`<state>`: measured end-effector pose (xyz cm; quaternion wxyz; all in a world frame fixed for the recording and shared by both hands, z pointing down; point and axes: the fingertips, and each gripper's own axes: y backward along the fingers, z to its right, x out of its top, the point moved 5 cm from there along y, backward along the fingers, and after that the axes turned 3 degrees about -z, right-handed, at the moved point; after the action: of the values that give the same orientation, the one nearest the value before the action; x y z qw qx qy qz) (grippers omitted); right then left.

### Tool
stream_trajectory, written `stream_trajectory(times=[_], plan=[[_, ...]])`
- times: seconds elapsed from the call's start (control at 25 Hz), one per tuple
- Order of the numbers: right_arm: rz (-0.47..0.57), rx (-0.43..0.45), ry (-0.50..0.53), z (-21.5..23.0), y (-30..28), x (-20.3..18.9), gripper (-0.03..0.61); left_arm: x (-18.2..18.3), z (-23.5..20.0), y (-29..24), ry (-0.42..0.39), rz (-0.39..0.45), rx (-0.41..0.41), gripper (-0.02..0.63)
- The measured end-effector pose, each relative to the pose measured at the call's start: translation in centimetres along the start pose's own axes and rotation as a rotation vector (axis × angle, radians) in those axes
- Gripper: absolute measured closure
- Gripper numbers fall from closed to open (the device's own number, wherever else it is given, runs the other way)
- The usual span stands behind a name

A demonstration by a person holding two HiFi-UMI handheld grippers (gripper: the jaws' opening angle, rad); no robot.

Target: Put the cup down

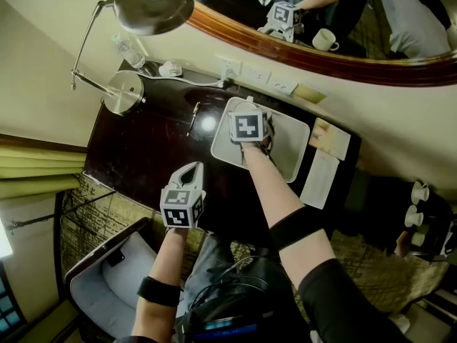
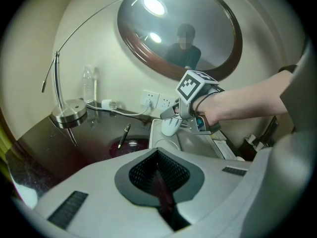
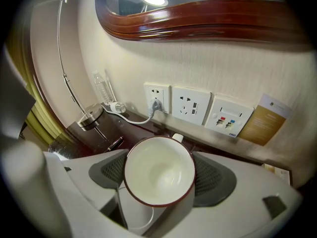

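Right gripper view, cup (image 3: 158, 170) upright, mouth up

Left gripper (image 1: 191, 170): your jaws are closed together, empty, tilted downward.
Right gripper (image 2: 172, 119): your jaws grip the cup (image 3: 158, 170) by its sides, pointing steeply down.
Right arm (image 1: 275, 191): stretched forward.
Left arm (image 1: 171, 252): held nearer you.

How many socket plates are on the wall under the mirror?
3, in one row: left plate, with a plug in it; middle plate; right plate. None seems hidden.
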<state>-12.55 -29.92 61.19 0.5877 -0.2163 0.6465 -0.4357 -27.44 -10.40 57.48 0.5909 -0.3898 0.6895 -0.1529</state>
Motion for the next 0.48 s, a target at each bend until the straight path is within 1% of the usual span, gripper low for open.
stream_trajectory(times=[0.12,0.24,0.36,0.48], plan=[[0.011,0.032,0.038,0.1,0.5,-0.1,0.173,-0.1,0.1,0.0,0.004,-0.002,-0.003,0.613],[0.039,0.064,0.108,0.2,1.8,0.1,0.173,-0.4,0.7,0.2,0.004,-0.009,-0.011,0.613],[0.065,0.147,0.194,-0.3,3.8,0.3,0.173,-0.2,0.5,0.1,0.0,0.021,0.012,0.613],[0.086,0.231,0.313,-1.3,6.2,-0.1,0.173,-0.6,1.1,0.6,0.013,0.007,0.012,0.613]])
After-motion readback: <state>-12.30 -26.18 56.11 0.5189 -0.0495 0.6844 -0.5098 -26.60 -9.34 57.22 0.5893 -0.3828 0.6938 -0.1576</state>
